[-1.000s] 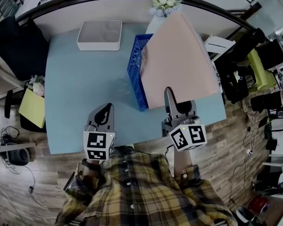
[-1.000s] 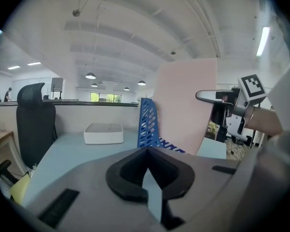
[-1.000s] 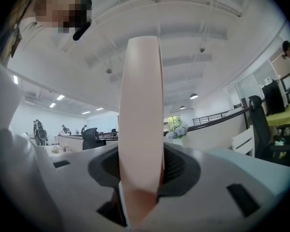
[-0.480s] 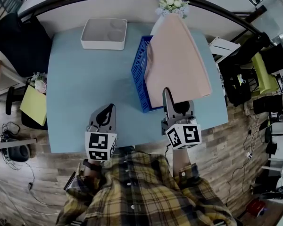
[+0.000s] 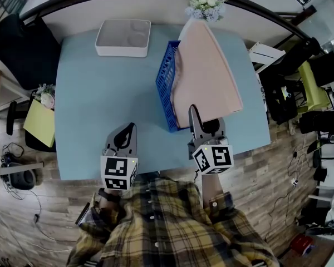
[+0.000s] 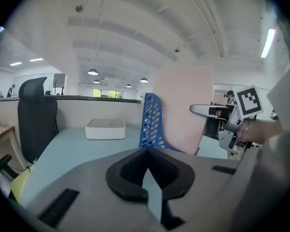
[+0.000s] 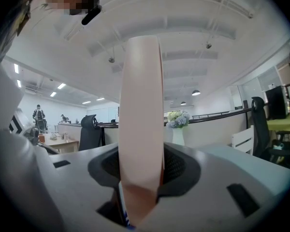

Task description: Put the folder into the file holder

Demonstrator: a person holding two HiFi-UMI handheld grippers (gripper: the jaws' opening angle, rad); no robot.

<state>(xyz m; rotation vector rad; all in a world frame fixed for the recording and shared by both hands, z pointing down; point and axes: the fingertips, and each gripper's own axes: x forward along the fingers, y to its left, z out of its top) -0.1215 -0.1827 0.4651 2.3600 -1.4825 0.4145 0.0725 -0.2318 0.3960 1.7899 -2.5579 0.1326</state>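
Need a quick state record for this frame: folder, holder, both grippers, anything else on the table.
folder: pink, upright on edge, over the file holder; whether seated, cannot tell
file holder: blue, perforated wall, on the light blue table
right gripper: shut on the folder's near edge
left gripper: jaws together, nothing between them, at the table's near edge
other: white tray far left; flower vase at far edge

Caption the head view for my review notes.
Right gripper clamps the upright pink folder at the blue file holder; left gripper empty nearby.
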